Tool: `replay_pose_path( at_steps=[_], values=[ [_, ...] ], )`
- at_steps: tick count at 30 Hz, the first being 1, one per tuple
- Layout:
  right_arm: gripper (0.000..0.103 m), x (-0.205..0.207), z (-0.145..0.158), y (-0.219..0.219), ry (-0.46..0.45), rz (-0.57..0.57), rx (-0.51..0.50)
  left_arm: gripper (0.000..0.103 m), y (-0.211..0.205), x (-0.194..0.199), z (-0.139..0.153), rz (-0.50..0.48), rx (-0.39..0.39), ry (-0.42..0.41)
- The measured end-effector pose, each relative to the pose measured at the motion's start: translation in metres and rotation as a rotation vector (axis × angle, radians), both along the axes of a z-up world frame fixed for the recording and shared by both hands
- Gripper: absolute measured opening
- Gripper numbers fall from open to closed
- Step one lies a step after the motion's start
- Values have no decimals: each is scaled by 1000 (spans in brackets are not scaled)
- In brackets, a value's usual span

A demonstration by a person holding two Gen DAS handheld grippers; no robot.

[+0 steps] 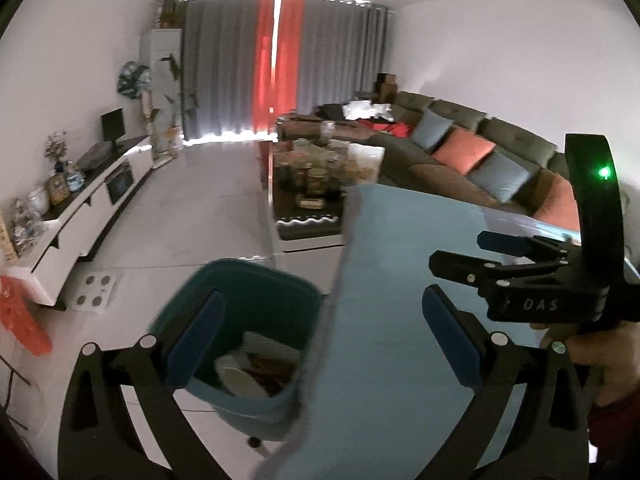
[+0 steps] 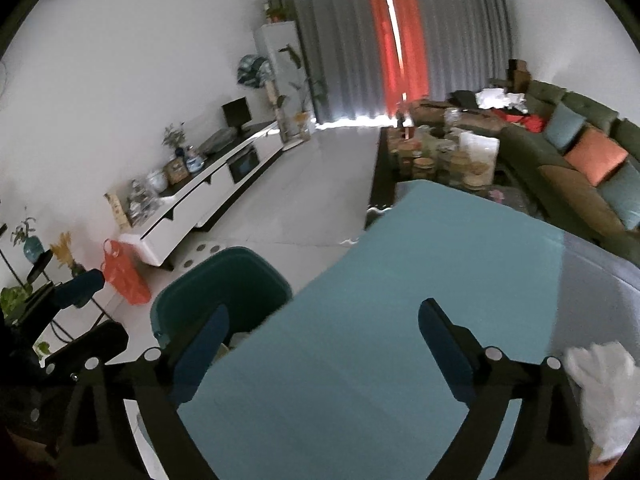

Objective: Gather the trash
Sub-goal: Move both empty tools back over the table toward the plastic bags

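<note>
A teal trash bin (image 1: 244, 320) stands on the floor beside a light blue table (image 1: 384, 320); it holds a white plate-like piece (image 1: 240, 380) and brownish scraps. My left gripper (image 1: 320, 348) is open and empty, above the bin's right rim and the table edge. My right gripper (image 1: 460, 256) shows in the left wrist view over the table, open. In the right wrist view the right gripper (image 2: 324, 348) is open and empty above the table (image 2: 380, 300), with the bin (image 2: 216, 292) at its left. A crumpled white tissue (image 2: 604, 392) lies on the table at the right edge.
A coffee table crowded with jars (image 1: 320, 172) stands behind the blue table. A dark sofa with cushions (image 1: 480, 152) runs along the right. A white TV cabinet (image 1: 92, 204) lines the left wall. An orange bag (image 2: 124, 272) hangs at the left.
</note>
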State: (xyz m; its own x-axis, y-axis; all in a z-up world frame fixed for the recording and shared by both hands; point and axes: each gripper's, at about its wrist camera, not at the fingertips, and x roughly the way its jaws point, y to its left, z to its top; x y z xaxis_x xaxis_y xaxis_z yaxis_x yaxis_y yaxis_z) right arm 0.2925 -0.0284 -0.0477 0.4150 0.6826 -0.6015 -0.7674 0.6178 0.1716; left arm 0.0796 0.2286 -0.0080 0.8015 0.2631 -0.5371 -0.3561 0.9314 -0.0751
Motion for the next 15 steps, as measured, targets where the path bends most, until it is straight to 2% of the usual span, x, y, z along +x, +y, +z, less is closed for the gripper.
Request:
replay_pose_path(
  at_steps=[6, 15],
  values=[
    [96, -1, 5, -44, -34, -79, 15, 97, -39, 12, 3, -59, -6, 4],
    [96, -13, 20, -106, -114, -196, 35, 97, -74, 19, 8, -102, 3, -9]
  ],
)
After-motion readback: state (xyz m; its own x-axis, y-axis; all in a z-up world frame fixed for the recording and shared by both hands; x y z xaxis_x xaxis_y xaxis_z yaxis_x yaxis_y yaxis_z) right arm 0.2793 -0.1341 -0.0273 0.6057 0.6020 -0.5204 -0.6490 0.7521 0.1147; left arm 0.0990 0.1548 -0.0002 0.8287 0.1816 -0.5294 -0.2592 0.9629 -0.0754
